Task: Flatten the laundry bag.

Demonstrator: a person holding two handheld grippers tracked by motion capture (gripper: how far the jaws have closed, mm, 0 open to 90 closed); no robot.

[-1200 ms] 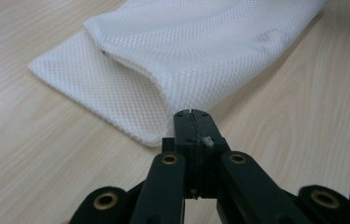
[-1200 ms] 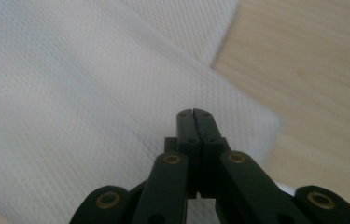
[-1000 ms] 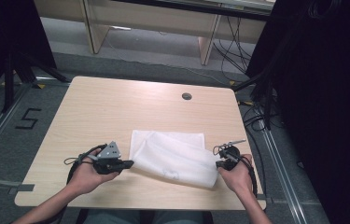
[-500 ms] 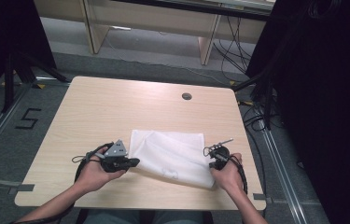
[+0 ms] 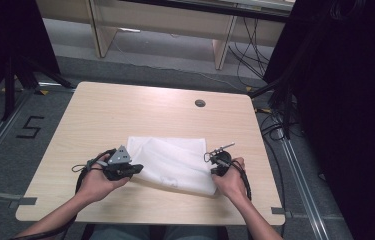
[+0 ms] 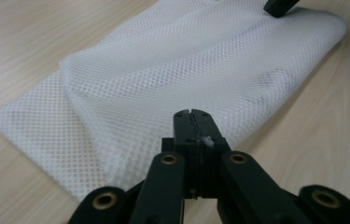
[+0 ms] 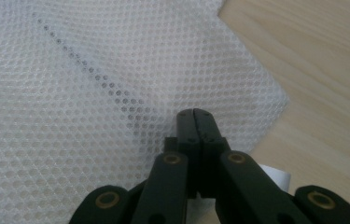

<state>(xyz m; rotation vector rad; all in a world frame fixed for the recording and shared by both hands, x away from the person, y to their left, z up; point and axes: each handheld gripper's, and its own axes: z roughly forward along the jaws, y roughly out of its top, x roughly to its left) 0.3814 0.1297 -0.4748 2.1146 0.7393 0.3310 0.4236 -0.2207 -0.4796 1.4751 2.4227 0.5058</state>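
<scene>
A white mesh bag (image 5: 172,162) lies flat on the near middle of the wooden table (image 5: 125,110). At the bag's left edge, my left gripper (image 5: 137,169) is shut on the mesh. In the left gripper view the jaws (image 6: 192,114) are pressed together with white threads caught between them, and the mesh bag (image 6: 186,70) spreads out ahead. My right gripper (image 5: 213,169) is shut at the bag's right edge. Its jaws (image 7: 194,113) are closed over the mesh bag (image 7: 93,93) near a corner, with a small white tag (image 7: 275,177) beside them.
A round cable hole (image 5: 200,103) sits in the table's far right part. Bare wood lies around the bag. Cables (image 5: 275,125) run over the floor to the right of the table. A "5" mark (image 5: 30,127) is on the floor at the left.
My right gripper has moved left and a little forward with the bag's right edge. The bag now lies narrower and flatter. The left gripper has barely shifted.
</scene>
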